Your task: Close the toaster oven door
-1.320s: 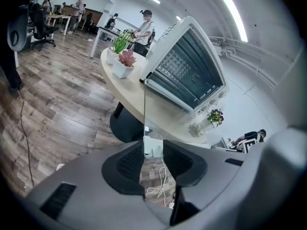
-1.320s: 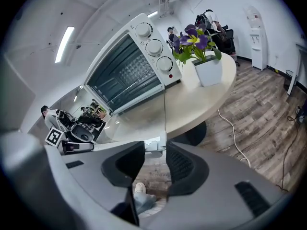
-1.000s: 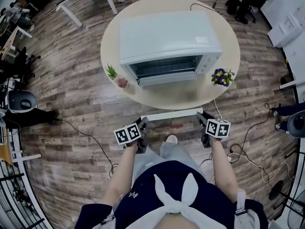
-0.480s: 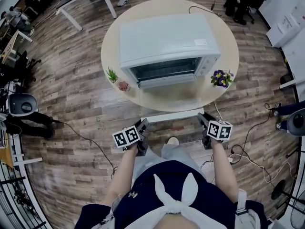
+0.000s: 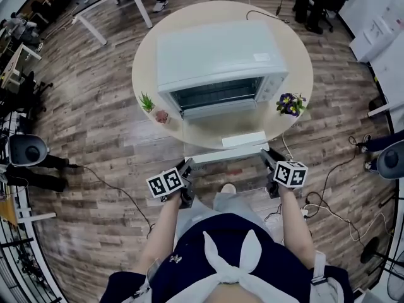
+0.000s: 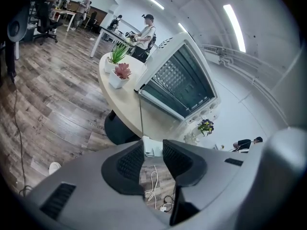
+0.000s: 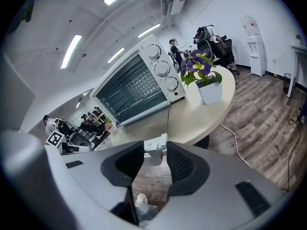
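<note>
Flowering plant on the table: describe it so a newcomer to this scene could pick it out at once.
On the round table stands a white toaster oven. At its knob end sits a potted plant in a white pot. It alone has purple and yellow flowers; the two pots at the oven's other end hold a green spiky plant and a reddish plant.

Bright, even light falls from ceiling strip lights [image 6: 234, 19]. Pale glare lies on the open toaster oven door [image 5: 243, 139]; soft shadow sits under the worktop [image 6: 120, 96]. Fisheye bending and dark corners throughout.
</note>
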A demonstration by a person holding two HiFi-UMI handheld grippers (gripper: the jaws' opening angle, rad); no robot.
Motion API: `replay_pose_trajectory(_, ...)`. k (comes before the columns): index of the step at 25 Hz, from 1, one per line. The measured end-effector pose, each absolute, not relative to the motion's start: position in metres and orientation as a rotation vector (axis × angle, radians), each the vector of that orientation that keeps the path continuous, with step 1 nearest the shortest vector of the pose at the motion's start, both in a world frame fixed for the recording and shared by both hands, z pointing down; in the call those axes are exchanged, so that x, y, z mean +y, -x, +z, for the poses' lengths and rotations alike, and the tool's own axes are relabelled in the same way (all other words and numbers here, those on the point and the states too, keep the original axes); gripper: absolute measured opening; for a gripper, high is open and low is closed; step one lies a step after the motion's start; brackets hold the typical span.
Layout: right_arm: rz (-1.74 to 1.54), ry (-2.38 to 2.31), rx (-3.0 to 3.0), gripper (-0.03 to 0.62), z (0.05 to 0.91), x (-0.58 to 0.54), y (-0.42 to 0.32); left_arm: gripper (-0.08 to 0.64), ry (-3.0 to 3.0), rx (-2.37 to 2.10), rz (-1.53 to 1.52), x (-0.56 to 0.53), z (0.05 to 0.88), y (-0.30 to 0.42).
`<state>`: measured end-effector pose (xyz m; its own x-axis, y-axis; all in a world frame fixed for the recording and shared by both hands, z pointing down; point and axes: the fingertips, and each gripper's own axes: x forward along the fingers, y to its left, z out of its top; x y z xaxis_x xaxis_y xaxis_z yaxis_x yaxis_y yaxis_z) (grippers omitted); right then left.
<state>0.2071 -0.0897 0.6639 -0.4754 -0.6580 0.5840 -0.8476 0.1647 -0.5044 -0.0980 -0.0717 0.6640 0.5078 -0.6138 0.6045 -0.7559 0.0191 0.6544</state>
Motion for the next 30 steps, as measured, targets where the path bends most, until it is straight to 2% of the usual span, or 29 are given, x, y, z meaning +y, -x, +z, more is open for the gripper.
replay_pose_trajectory(7,1.132,-1.522,-2.263,0.140,0.652,-0.090,-0.211,0.135,-1.688,-1.178,0.134,-0.075,0.655,0.097)
replay_pose_trajectory(23,1.034,-1.455,-2.258,0.153,0.656,-0.086,-0.197,0.135,-1.707,-1.189,0.067,-0.081,0.631,0.099)
replay_pose_trajectory(28,1.003,-1.449,-2.257,0.135,0.656,-0.092,-0.193,0.135,-1.710,-1.194,0.051,-0.082,0.627,0.100)
replay_pose_trajectory(30,0.982,-1.442,-2.254,0.108,0.655,-0.095,-0.192,0.135,-1.709,-1.197,0.046,-0.082,0.626,0.100)
